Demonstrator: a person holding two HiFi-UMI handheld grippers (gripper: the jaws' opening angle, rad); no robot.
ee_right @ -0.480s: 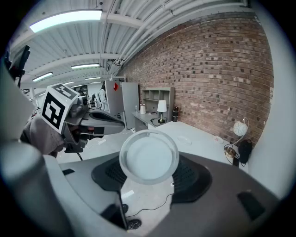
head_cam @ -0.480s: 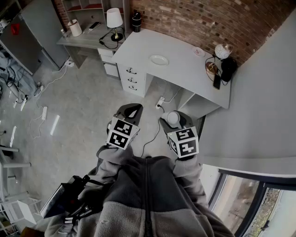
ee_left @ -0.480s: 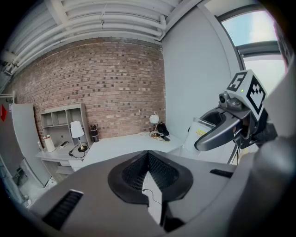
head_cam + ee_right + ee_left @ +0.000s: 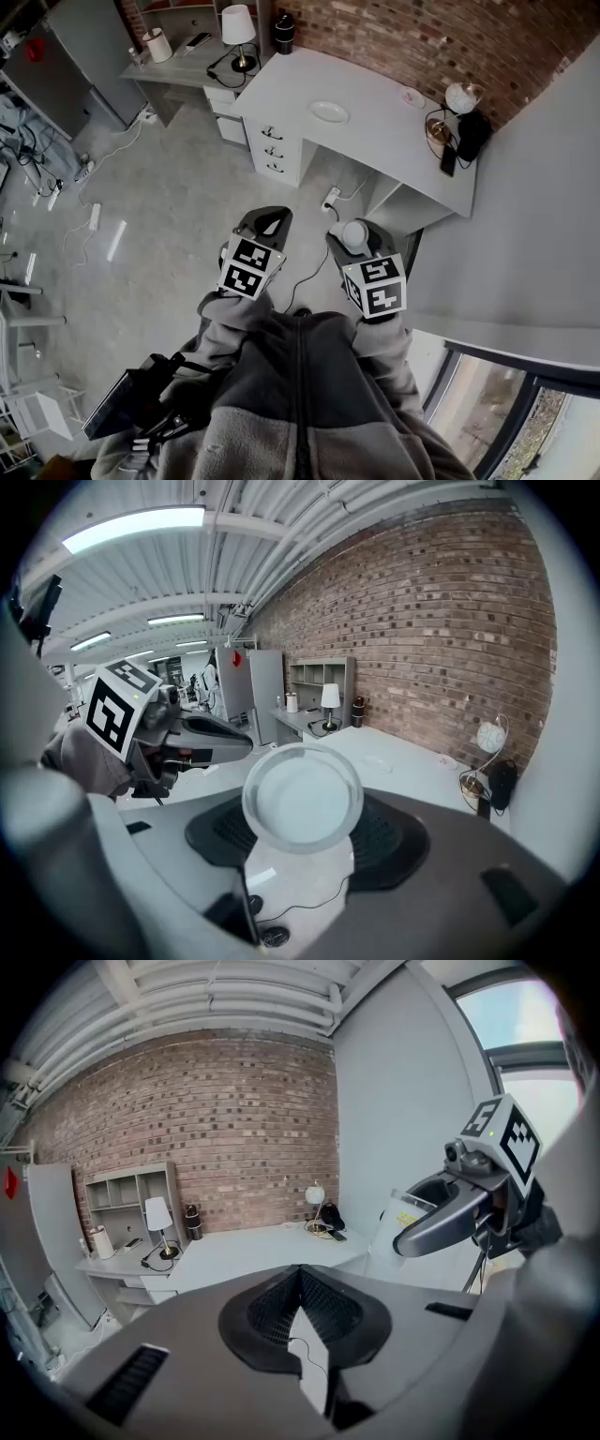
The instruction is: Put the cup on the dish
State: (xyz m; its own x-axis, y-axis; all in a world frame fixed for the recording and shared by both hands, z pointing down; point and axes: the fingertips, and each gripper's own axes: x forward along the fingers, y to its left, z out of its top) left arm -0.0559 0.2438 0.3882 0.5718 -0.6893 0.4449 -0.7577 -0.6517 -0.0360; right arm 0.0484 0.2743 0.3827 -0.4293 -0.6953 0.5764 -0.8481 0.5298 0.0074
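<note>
Observation point: standing position on the concrete floor [image 4: 159,216], facing a white table [image 4: 384,150] set against a brick wall [image 4: 394,37].

Right hand-held gripper [image 4: 353,236]: jaws are spread wide and pinching the cup [image 4: 353,234] from both sides. In the right gripper view the cup [image 4: 302,799] is a pale, translucent round vessel. It is seated between the dark ribbed pads [image 4: 398,841], with one circular end turned towards the camera. The cup is carried in the air in front of the person's torso, well apart from the table.

Left hand-held gripper [image 4: 266,221]: jaws are pressed together at the tips, and the left gripper view shows nothing between them. It is held level with the right one, just beside it, and the two do not touch.

Dish [image 4: 329,112]: a white round plate lying flat near the middle of the table top, bare. It sits on the table side above the drawer unit [image 4: 270,150].

Other items: a smaller saucer [image 4: 411,96] sits further along the table, near a globe-shaped lamp [image 4: 461,97] at the far corner. A dark bottle [image 4: 282,31] stands at the wall end. A shaded lamp [image 4: 237,23] stands on the adjoining grey desk [image 4: 178,67].
</note>
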